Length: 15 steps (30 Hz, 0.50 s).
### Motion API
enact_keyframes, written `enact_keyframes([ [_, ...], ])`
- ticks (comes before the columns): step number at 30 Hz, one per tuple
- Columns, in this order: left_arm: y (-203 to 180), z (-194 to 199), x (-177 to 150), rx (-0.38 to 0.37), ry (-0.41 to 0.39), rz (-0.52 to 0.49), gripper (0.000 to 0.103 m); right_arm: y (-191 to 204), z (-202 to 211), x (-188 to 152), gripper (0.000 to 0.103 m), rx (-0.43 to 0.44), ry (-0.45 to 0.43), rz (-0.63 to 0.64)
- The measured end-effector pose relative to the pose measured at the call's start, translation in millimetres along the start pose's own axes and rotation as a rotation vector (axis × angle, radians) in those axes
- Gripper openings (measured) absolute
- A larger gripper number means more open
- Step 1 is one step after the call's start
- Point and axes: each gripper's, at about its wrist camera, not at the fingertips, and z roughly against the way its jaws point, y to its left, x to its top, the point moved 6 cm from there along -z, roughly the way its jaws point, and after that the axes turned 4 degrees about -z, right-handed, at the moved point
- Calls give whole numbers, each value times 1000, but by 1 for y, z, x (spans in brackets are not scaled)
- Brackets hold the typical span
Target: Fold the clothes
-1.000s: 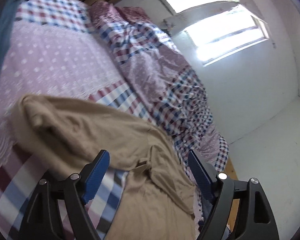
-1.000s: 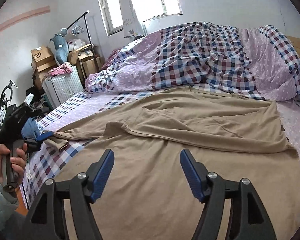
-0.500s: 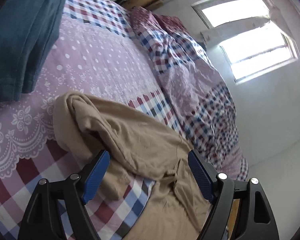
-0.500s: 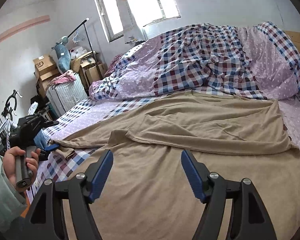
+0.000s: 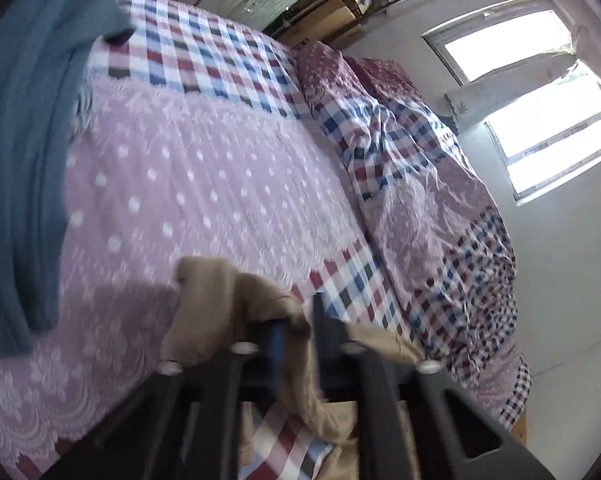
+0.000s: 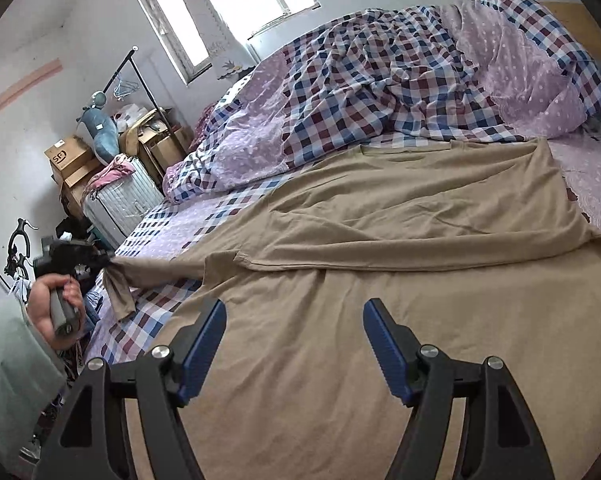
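A large tan shirt [image 6: 380, 240] lies spread over the bed, its upper part folded across the middle. One tan sleeve [image 6: 140, 270] stretches toward the bed's left edge. My left gripper [image 5: 298, 330] is shut on that sleeve's end [image 5: 228, 304], and the cuff hangs down from it. In the right wrist view the left gripper [image 6: 104, 260] shows at the far left, held by a hand [image 6: 56, 304]. Low over the shirt's near part, my right gripper [image 6: 294, 344] stands open with nothing between its fingers.
A crumpled checked and pink duvet [image 6: 380, 80] is piled along the far side of the bed. A blue garment [image 5: 16, 160] lies at the left of the left wrist view. Boxes [image 6: 70, 160], a white suitcase [image 6: 120, 200] and a clothes rail stand beyond the bed's end.
My left gripper went from open to shut on the sleeve end and lifted it off the bed. The right gripper stayed open above the shirt, shifting only slightly.
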Motion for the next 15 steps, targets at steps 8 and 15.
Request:
enact_keyframes([
  [8, -47, 2, 73, 5, -108, -107, 1, 1, -6, -3, 75, 3, 21, 4],
  [15, -107, 1, 117, -34, -159, -198, 1, -3, -11, -4, 75, 8, 37, -19],
])
